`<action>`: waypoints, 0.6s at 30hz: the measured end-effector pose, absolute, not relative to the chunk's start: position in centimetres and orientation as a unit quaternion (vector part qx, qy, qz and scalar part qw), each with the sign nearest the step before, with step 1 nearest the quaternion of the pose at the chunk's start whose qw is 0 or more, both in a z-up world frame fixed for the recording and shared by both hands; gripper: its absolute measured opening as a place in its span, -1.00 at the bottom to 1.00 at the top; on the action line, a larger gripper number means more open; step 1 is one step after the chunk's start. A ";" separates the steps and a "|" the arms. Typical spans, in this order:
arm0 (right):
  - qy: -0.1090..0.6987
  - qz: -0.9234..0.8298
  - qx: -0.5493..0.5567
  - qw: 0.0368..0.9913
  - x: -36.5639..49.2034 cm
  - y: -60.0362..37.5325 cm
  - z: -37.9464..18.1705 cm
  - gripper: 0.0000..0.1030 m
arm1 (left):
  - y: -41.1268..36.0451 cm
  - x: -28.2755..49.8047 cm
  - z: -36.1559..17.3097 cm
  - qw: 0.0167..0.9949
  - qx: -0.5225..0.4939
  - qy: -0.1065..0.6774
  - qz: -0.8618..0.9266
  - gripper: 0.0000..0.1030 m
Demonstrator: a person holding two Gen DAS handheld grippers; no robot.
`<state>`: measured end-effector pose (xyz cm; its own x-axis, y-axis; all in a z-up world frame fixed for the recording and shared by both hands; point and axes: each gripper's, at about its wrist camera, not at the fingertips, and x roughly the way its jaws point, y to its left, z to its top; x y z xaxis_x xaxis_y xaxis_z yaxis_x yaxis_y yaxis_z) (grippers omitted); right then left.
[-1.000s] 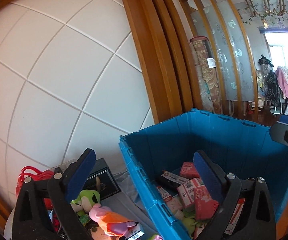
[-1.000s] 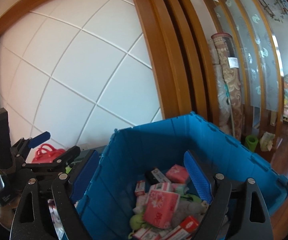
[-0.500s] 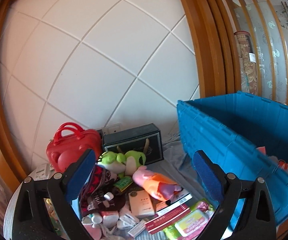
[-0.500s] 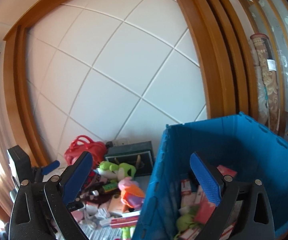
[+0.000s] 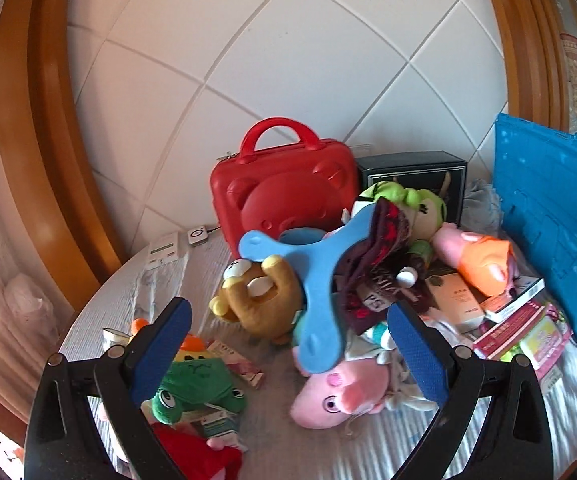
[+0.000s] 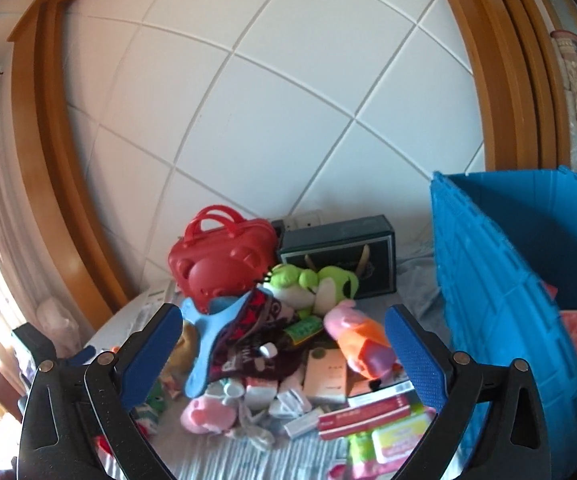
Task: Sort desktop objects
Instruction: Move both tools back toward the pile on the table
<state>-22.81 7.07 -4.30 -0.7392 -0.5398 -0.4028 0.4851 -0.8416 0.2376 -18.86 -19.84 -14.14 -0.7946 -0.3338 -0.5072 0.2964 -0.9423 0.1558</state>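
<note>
A heap of toys and small boxes lies on a striped cloth. In the left wrist view a blue three-armed toy (image 5: 312, 280) rests on a brown bear plush (image 5: 260, 296), with a pink pig plush (image 5: 340, 392) in front and a green frog plush (image 5: 196, 384) at the left. My left gripper (image 5: 286, 308) hangs open above them, holding nothing. My right gripper (image 6: 282, 314) is open wide and empty over the same heap, above a dark red cloth (image 6: 256, 336) and a pink-orange plush (image 6: 356, 340). The blue crate (image 6: 500, 280) stands at the right.
A red bear-faced case (image 5: 284, 196) and a black box (image 5: 412, 172) stand against the white tiled wall behind the heap. Flat pink and green packets (image 6: 368, 408) lie beside the crate's wall (image 5: 548, 232). A wooden frame curves along the left.
Both grippers swung left, away from above the blue crate to over the heap of toys. The left one also dropped closer to the toys. The right jaws widened a little.
</note>
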 end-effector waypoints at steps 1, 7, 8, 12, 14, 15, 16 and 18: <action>-0.055 -0.928 0.243 0.278 -22.9 6.0 -5.0 0.99 | -20.7 -19.1 -14.5 0.168 0.278 -0.032 -0.945 0.94; -0.030 -0.905 0.288 0.311 -25.2 0.7 -8.5 0.99 | -24.7 -20.9 -16.4 0.187 0.295 -0.010 -0.937 0.94; -0.024 -0.902 0.294 0.316 -25.8 -0.1 -9.0 0.99 | -25.2 -21.3 -16.7 0.192 0.297 -0.004 -0.935 0.94; -0.026 -0.885 0.328 0.330 -28.9 -2.8 -11.1 0.99 | -27.7 -23.5 -18.2 0.211 0.312 0.011 -0.926 0.94; -0.019 -0.874 0.349 0.339 -30.4 -4.5 -12.1 0.99 | -28.9 -24.5 -18.7 0.221 0.314 0.026 -0.923 0.94; -0.010 -0.869 0.356 0.342 -31.1 -5.4 -12.6 0.99 | -29.6 -25.1 -19.0 0.224 0.315 0.034 -0.922 0.94; -0.001 -0.864 0.363 0.349 -31.8 -6.4 -13.1 0.99 | -30.2 -25.7 -19.3 0.225 0.320 0.040 -0.919 0.94; 0.006 -0.854 0.372 0.362 -32.9 -8.0 -14.0 0.99 | -31.2 -26.9 -20.1 0.229 0.331 0.046 -0.914 0.94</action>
<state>-32.94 -7.99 -13.97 -0.4603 -0.6150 -0.6402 0.6238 -0.7372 0.2596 -26.93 -31.22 -20.07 -0.6760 -0.3892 -0.6257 0.4500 -0.8905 0.0678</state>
